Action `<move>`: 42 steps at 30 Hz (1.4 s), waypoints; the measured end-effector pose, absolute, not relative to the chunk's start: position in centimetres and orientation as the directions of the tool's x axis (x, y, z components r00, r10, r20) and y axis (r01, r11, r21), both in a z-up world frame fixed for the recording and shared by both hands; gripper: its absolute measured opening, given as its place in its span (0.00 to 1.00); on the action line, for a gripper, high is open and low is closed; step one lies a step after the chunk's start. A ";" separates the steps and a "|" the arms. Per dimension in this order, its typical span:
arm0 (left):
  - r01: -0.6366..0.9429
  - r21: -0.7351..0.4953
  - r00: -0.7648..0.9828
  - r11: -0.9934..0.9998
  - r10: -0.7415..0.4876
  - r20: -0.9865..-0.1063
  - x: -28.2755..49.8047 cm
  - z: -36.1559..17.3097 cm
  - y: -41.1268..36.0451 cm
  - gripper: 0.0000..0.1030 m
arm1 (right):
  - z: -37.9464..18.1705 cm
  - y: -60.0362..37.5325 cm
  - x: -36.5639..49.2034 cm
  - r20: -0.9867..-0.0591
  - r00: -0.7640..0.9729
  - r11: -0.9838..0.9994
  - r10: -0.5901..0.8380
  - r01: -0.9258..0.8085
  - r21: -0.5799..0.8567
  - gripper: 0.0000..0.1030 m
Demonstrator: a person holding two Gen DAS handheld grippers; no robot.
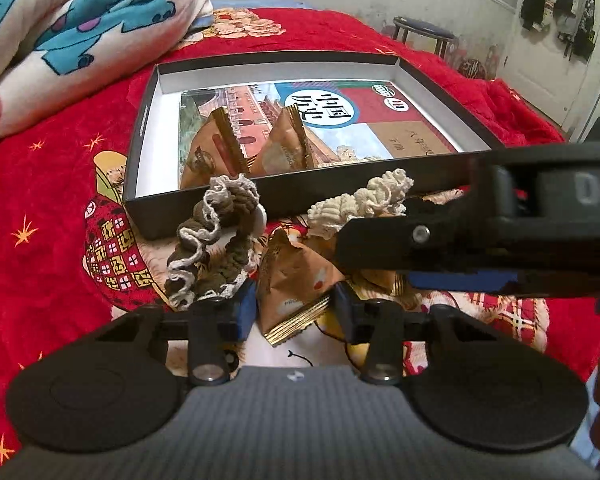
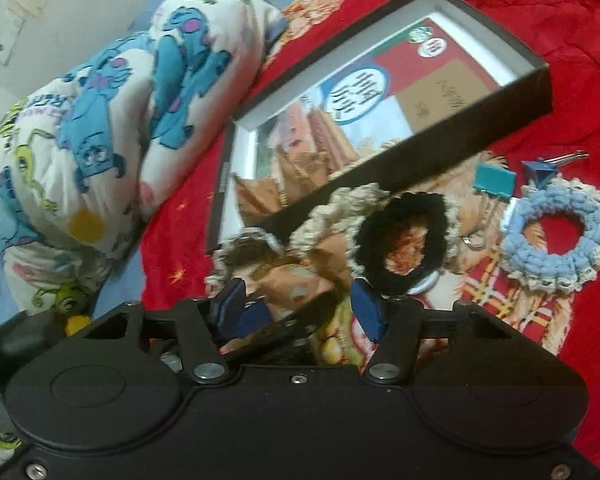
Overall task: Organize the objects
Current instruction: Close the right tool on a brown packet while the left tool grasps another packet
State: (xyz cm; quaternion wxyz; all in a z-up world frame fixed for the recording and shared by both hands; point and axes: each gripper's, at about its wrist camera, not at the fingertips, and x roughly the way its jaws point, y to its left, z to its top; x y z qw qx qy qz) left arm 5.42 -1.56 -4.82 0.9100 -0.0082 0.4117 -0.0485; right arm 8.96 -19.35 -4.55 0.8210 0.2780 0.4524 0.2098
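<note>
Jaws apart; blue scrunchie (image 2: 560,240), maybe clip (image 2: 495,184), right-only.

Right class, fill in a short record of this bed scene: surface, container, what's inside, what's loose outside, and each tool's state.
surface: red blanket
container: open black box
inside: book, two snack packets
outside: brown scrunchie, cream scrunchie, black scrunchie, blue scrunchie, teal binder clip
left tool: open around a snack packet
right tool: open
</note>
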 end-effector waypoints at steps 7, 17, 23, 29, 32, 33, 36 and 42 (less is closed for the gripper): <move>0.083 -0.061 0.649 0.995 -0.100 -0.754 5.6 -4.9 -1.7 0.57 | -4.9 -19.7 9.3 -0.648 0.545 0.798 0.532 -0.067 0.599 0.57; 0.083 -0.036 0.655 0.996 -0.082 -0.751 5.8 -5.1 -2.1 0.59 | -5.9 -18.2 10.5 -0.664 0.555 0.823 0.501 -0.069 0.564 0.57; 0.085 -0.033 0.659 0.996 -0.081 -0.748 5.9 -5.3 -2.2 0.59 | -6.1 -18.3 10.5 -0.667 0.567 0.828 0.482 -0.047 0.559 0.50; 0.074 -0.039 0.656 0.996 -0.078 -0.750 6.0 -5.2 -2.1 0.54 | -6.2 -18.0 10.6 -0.694 0.553 0.851 0.461 -0.053 0.523 0.45; 0.062 -0.046 0.652 0.997 -0.075 -0.754 6.0 -5.2 -2.1 0.58 | -6.3 -18.4 10.6 -0.697 0.551 0.846 0.459 -0.032 0.532 0.38; 0.060 -0.049 0.652 0.997 -0.076 -0.754 6.0 -5.2 -2.1 0.57 | -6.3 -18.5 10.6 -0.696 0.551 0.842 0.462 -0.025 0.539 0.38; 0.058 -0.049 0.656 0.997 -0.075 -0.751 5.8 -5.2 -2.1 0.44 | -6.5 -19.0 10.7 -0.686 0.545 0.822 0.483 -0.010 0.570 0.34; 0.045 -0.049 0.664 0.998 -0.066 -0.745 5.6 -5.0 -2.0 0.36 | -6.4 -19.1 10.6 -0.686 0.545 0.818 0.482 0.000 0.575 0.32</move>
